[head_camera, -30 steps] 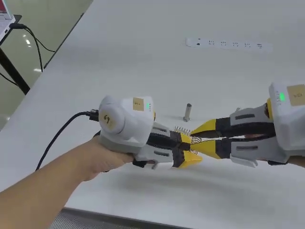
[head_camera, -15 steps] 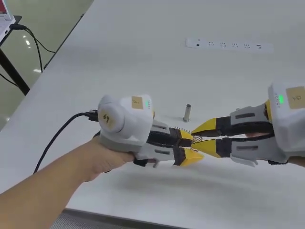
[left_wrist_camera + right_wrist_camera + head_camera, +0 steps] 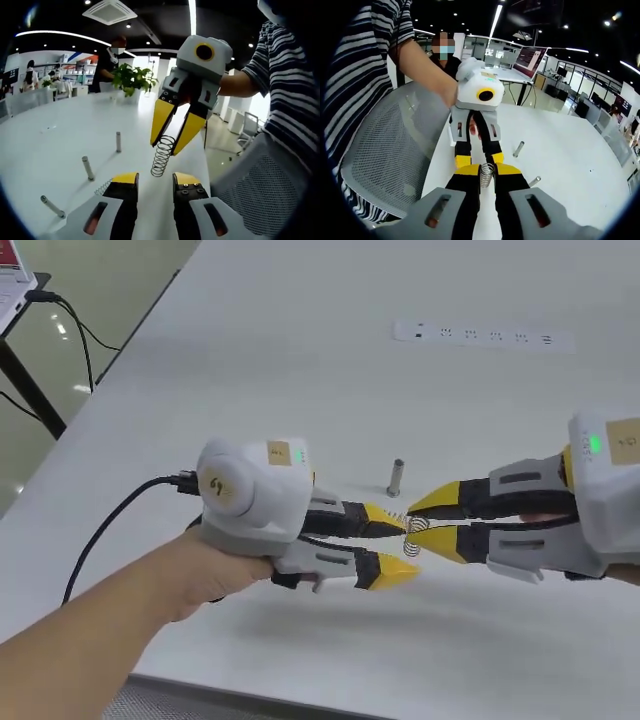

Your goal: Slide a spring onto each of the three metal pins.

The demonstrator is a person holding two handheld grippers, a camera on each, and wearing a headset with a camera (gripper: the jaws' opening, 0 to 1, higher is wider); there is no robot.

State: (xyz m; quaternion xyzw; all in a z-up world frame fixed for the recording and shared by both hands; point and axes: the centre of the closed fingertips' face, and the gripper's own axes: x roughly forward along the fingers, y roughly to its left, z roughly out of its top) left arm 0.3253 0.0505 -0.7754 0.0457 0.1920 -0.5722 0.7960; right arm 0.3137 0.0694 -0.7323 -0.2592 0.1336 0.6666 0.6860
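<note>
Spring (image 3: 162, 156): we find it clamped at its upper end between the closed jaws of the right gripper (image 3: 163, 147), held in the air above the white surface (image 3: 60, 135). Its free lower end hangs just ahead of the left gripper (image 3: 155, 176), whose jaws stand apart with nothing between them. We cannot tell whether the spring touches the left gripper. Three metal pins (image 3: 118, 141) stand on the surface, well to one side of both grippers. A second spring (image 3: 103, 187) lies on the surface beside the left gripper.
</note>
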